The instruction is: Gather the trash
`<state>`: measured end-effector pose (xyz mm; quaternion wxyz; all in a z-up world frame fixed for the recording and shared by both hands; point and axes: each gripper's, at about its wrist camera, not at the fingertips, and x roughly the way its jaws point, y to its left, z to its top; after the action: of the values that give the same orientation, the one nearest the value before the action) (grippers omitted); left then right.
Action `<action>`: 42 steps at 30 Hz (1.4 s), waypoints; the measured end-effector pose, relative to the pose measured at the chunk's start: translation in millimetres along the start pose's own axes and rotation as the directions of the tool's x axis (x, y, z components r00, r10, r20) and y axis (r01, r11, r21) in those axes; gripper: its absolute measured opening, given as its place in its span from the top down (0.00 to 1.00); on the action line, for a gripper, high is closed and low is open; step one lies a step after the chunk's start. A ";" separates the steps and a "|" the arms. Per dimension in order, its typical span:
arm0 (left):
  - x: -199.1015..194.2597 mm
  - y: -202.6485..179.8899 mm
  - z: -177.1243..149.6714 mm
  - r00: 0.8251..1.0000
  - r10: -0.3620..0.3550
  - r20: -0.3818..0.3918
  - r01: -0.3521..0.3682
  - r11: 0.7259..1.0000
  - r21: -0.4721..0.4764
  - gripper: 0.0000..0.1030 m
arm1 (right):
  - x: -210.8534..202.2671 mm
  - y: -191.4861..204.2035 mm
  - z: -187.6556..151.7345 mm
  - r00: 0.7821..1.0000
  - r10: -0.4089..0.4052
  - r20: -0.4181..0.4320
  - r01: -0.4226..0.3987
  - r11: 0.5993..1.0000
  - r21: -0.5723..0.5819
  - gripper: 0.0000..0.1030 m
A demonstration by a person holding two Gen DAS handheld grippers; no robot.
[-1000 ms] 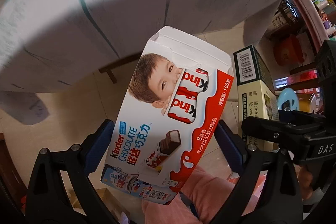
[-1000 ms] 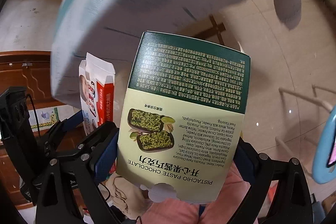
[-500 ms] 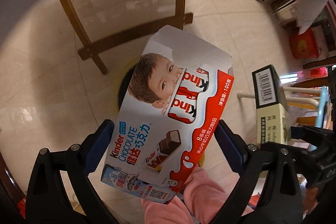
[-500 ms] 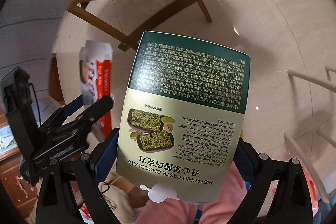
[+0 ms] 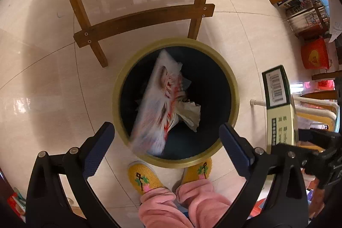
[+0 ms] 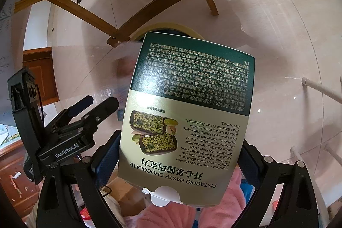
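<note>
My left gripper (image 5: 166, 140) is open above a round bin (image 5: 232, 80) with a yellow rim and dark inside. A white and red chocolate box (image 5: 158, 104), blurred, is dropping into the bin beside crumpled paper (image 5: 191, 112). My right gripper (image 6: 177, 155) is shut on a green and cream pistachio chocolate box (image 6: 188, 112), held upright. That same box (image 5: 280, 106) shows at the right of the left wrist view. The bin rim (image 6: 166, 26) peeks out just above the box in the right wrist view. The left gripper (image 6: 89, 108) appears at the left there.
Wooden table legs and a crossbar (image 5: 145, 20) stand on the tiled floor right behind the bin. A person's yellow slippers (image 5: 145, 178) and pink trouser legs are at the bin's near side. White rack tubes (image 6: 314, 89) and red containers (image 5: 314, 55) lie to the right.
My left gripper has opened and let go of the white and red chocolate box, which is falling into the bin. Both grippers tipped down toward the floor. The right grip is unchanged.
</note>
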<state>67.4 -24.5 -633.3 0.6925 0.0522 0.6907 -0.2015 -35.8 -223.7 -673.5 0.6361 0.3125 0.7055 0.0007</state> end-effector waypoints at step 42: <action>-87.5 83.0 -49.1 0.995 0.028 0.095 -0.008 0.979 -0.204 0.06 | -1.2 100.6 23.0 0.995 -0.100 0.010 0.100 0.991 -0.091 0.05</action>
<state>53.7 86.5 -566.7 0.7289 -0.0224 0.6726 -0.1257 29.1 -152.4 -636.8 0.6508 0.2473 0.7178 0.0001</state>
